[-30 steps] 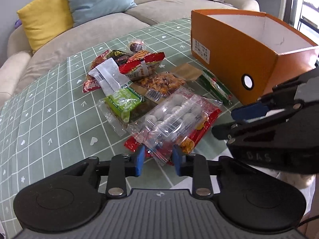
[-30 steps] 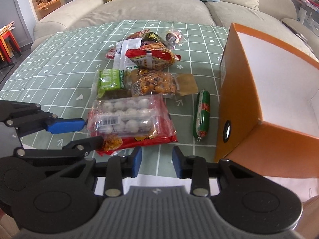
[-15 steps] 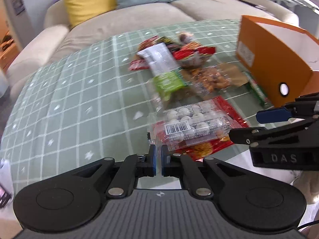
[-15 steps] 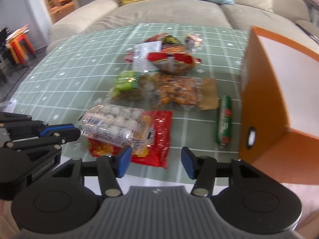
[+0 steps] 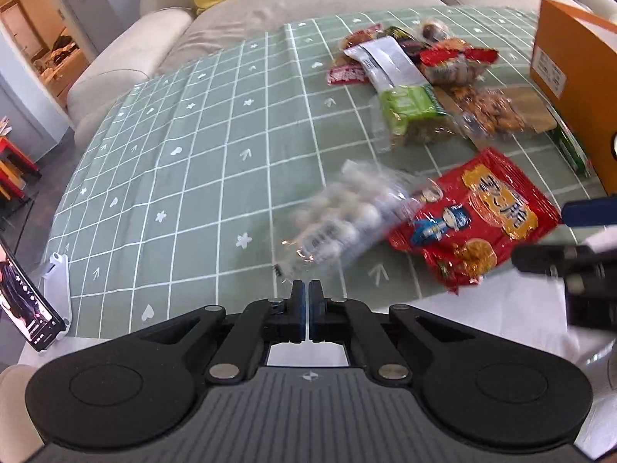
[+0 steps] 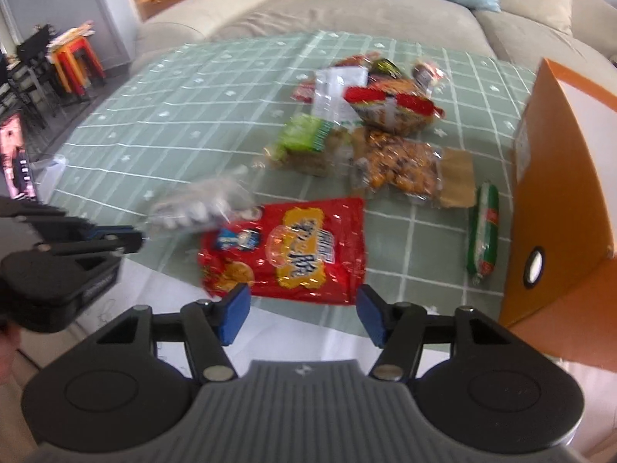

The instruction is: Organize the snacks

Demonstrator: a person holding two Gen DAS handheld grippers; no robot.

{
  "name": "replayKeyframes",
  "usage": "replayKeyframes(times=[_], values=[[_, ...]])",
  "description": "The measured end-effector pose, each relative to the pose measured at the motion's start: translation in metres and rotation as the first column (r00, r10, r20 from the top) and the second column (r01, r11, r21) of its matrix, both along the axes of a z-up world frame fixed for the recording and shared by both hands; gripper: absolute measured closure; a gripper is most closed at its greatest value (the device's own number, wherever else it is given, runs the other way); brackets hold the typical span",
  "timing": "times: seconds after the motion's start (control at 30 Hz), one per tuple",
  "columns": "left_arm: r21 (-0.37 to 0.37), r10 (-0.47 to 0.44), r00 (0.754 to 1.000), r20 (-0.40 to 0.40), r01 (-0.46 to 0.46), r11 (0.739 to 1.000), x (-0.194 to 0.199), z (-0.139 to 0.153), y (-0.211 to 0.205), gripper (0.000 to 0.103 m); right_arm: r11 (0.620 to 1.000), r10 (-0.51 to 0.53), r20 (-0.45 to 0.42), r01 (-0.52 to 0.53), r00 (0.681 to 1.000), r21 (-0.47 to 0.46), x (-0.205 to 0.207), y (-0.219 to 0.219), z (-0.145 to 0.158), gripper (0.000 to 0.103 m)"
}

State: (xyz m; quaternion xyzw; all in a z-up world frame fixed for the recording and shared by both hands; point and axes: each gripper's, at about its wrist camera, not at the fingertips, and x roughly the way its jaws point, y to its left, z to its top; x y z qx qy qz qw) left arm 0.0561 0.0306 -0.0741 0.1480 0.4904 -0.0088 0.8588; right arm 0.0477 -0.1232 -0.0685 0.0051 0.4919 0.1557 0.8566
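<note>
A clear pack of white balls (image 5: 347,216) lies blurred on the green checked cloth, slid left off a red snack bag (image 5: 474,216). My left gripper (image 5: 308,287) is shut on the pack's near plastic edge. The right wrist view shows that gripper (image 6: 135,237) at the left, with the pack (image 6: 200,204) trailing from its tips. My right gripper (image 6: 302,308) hovers just short of the red bag (image 6: 293,250); its jaws are opening and nothing is between them. An open orange box (image 6: 559,193) stands at the right.
A green sausage (image 6: 484,231) lies beside the box. Farther back sit a nut pack (image 6: 401,169), a green-labelled pack (image 6: 304,142) and a heap of small packets (image 6: 385,100). A phone on a stand (image 5: 23,308) is at the left edge. A sofa lies beyond.
My left gripper closed on the clear pack's edge and dragged it left off the red bag, which now lies uncovered. My right gripper's jaws spread wider.
</note>
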Motion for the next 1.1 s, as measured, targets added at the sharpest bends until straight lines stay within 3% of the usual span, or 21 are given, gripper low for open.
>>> replayKeyframes(times=[0.13, 0.23, 0.37, 0.43, 0.5, 0.57, 0.63, 0.77, 0.87, 0.93, 1.03, 1.1], values=[[-0.091, -0.055, 0.998, -0.044, 0.051, 0.995, -0.010, 0.001, -0.006, 0.103, 0.997, -0.067, -0.050, 0.068, 0.997, 0.022, 0.011, -0.010, -0.009, 0.066], [-0.179, -0.108, 0.991, -0.079, 0.092, 0.979, -0.018, 0.000, -0.016, 0.103, 0.995, -0.104, -0.020, 0.104, 0.994, -0.004, 0.016, -0.012, -0.010, 0.082], [-0.291, -0.180, 0.980, -0.083, 0.149, 0.945, -0.025, 0.002, -0.022, 0.103, 0.983, -0.146, 0.033, 0.148, 0.989, -0.104, 0.020, -0.013, -0.010, 0.087], [-0.296, -0.174, 0.983, -0.060, 0.149, 0.943, -0.027, 0.006, -0.022, 0.096, 0.981, -0.159, 0.033, 0.162, 0.987, -0.105, 0.019, -0.015, -0.008, 0.087], [-0.293, -0.162, 0.986, -0.025, 0.147, 0.945, -0.028, 0.012, -0.019, 0.084, 0.982, -0.163, 0.033, 0.165, 0.986, -0.094, 0.016, -0.018, -0.006, 0.084], [-0.310, -0.145, 0.989, 0.002, 0.138, 0.941, -0.026, 0.018, -0.015, 0.060, 0.983, -0.159, 0.050, 0.163, 0.986, -0.082, 0.013, -0.017, -0.002, 0.080], [-0.330, -0.131, 0.991, 0.032, 0.134, 0.934, -0.024, 0.023, -0.007, 0.043, 0.986, -0.150, 0.065, 0.154, 0.986, -0.061, 0.010, -0.016, 0.003, 0.069], [-0.315, -0.122, 0.988, 0.099, 0.147, 0.938, -0.020, 0.030, 0.006, 0.024, 0.987, -0.158, 0.057, 0.158, 0.986, 0.003, 0.005, -0.017, 0.007, 0.061], [-0.274, -0.157, 0.981, 0.118, 0.184, 0.944, -0.014, 0.032, 0.013, 0.018, 0.980, -0.192, 0.000, 0.192, 0.981, 0.057, 0.007, -0.019, 0.005, 0.052], [-0.240, -0.204, 0.973, 0.112, 0.226, 0.944, -0.008, 0.030, 0.014, 0.016, 0.967, -0.231, -0.055, 0.236, 0.971, 0.101, 0.010, -0.022, 0.001, 0.041], [-0.160, -0.219, 0.969, 0.116, 0.236, 0.959, 0.002, 0.027, 0.017, 0.016, 0.945, -0.282, -0.124, 0.298, 0.951, 0.134, 0.013, -0.024, -0.003, 0.038], [-0.156, -0.205, 0.972, 0.114, 0.221, 0.963, 0.014, 0.023, 0.023, 0.015, 0.936, -0.291, -0.162, 0.315, 0.943, 0.154, 0.014, -0.021, -0.006, 0.038]])
